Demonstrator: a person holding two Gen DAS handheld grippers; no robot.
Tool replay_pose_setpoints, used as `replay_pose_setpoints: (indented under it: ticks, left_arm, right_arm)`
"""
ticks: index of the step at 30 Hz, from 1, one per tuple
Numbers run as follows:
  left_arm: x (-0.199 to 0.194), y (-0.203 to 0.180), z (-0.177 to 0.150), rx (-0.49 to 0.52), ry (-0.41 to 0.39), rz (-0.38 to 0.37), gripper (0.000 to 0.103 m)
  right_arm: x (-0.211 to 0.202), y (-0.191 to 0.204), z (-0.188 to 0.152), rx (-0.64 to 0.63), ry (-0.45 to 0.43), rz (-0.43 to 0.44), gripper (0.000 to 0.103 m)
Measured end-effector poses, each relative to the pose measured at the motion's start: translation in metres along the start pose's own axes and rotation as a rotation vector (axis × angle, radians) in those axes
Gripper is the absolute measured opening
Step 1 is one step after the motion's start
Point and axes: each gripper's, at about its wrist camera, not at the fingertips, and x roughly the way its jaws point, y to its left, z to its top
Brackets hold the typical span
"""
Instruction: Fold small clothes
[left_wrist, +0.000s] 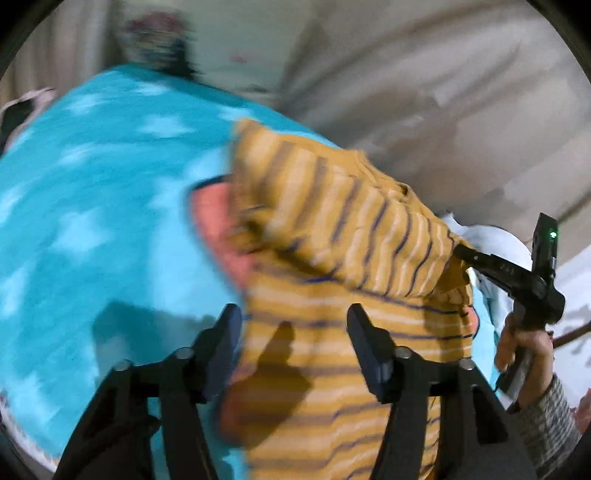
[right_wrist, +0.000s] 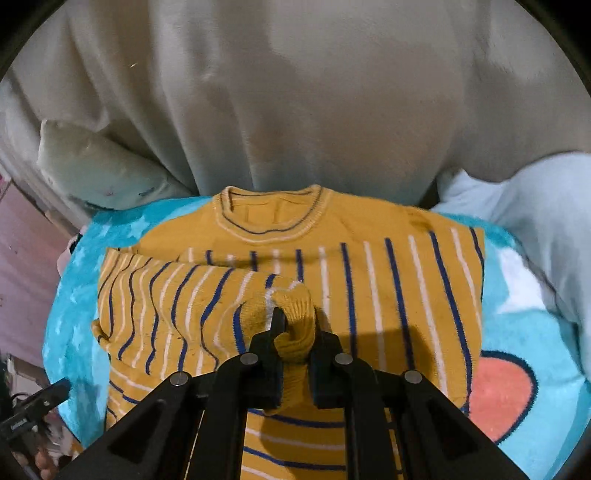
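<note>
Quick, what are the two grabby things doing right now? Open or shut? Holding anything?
Left hand-held gripper: open, holding nothing, above the yellow striped sweater.
Right hand-held gripper: shut on the sweater's cuff, pinching a bunched fold.

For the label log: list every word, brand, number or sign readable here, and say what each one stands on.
Nothing can be read for certain.
Pale marking on the right hand-held gripper: too blurred to read.
White label on the left hand-held gripper: too small to read.
Striped sweater: no lettering visible.
Turquoise blanket: shapes only, no lettering.
</note>
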Motion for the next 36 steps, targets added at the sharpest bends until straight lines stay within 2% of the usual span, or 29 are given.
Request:
replay_pose_setpoints:
  ticks: [3, 5, 6, 7, 8, 10, 13, 16, 18, 20, 23, 24, 26, 28, 30, 32, 34, 36]
  left_arm:
    - [0.041, -0.007, 0.025, -0.025, 0.042, 0.006, 0.059]
    - [0.058, 0.007, 0.040, -0.111, 0.045, -0.011, 0.059]
    - [0.064, 0.012, 0.046, -0.148, 0.048, -0.027, 0.052]
    - [0.069, 0.017, 0.051, -0.178, 0.055, -0.041, 0.022]
    - [0.073, 0.021, 0.056, -0.203, 0.067, -0.046, 0.007]
    - [0.065, 0.022, 0.059, -0.238, 0.020, -0.057, 0.007]
    - [0.040, 0.000, 0.058, -0.164, -0.058, -0.043, 0.007]
    - [0.027, -0.028, 0.054, -0.082, -0.091, -0.034, 0.007]
    - [0.037, -0.042, 0.052, -0.045, -0.073, -0.024, 0.007]
    - [0.061, -0.049, 0.043, -0.011, -0.011, 0.012, 0.011]
    - [0.090, -0.047, 0.023, 0.024, 0.086, 0.081, 0.017]
    - [0.090, -0.045, 0.018, 0.033, 0.085, 0.093, 0.017]
    - [0.077, -0.045, 0.016, 0.048, 0.070, 0.083, 0.027]
    - [0.056, -0.040, 0.013, 0.047, 0.056, 0.050, 0.036]
    - [0.032, -0.033, 0.011, 0.044, 0.023, 0.034, 0.042]
    - [0.009, -0.025, 0.005, 0.039, -0.013, 0.053, 0.052]
    - [-0.006, -0.009, -0.006, 0.012, -0.037, 0.079, 0.054]
    - [-0.013, 0.008, -0.020, -0.042, -0.020, 0.088, 0.054]
  right_arm:
    - [-0.003, -0.005, 0.004, 0.026, -0.012, 0.039, 0.011]
    - [-0.010, 0.005, 0.004, 0.032, -0.022, 0.080, 0.011]
    - [-0.014, 0.008, 0.005, 0.026, -0.028, 0.095, 0.011]
    - [-0.018, 0.010, 0.004, 0.020, -0.032, 0.103, 0.011]
    - [-0.021, 0.012, 0.005, 0.010, -0.037, 0.110, 0.011]
    - [-0.027, 0.016, 0.006, -0.005, -0.048, 0.107, 0.011]
    - [-0.040, 0.013, 0.012, -0.013, -0.083, 0.090, 0.011]
    - [-0.048, 0.000, 0.019, -0.017, -0.116, 0.046, 0.011]
    - [-0.047, -0.014, 0.024, 0.001, -0.120, 0.010, 0.011]
    - [-0.036, -0.029, 0.027, 0.012, -0.113, -0.052, 0.011]
    - [0.000, -0.061, 0.018, 0.088, -0.014, -0.128, 0.013]
    - [0.009, -0.069, 0.014, 0.112, 0.019, -0.149, 0.018]
    - [0.024, -0.091, 0.000, 0.176, 0.072, -0.212, 0.018]
    - [0.014, -0.110, -0.013, 0.276, 0.047, -0.151, 0.024]
    - [-0.006, -0.123, -0.022, 0.345, 0.002, -0.094, 0.042]
    - [-0.027, -0.127, -0.031, 0.345, -0.034, -0.091, 0.043]
    - [-0.043, -0.127, -0.042, 0.338, -0.041, -0.055, 0.043]
    - [-0.055, -0.122, -0.060, 0.348, -0.025, 0.004, 0.046]
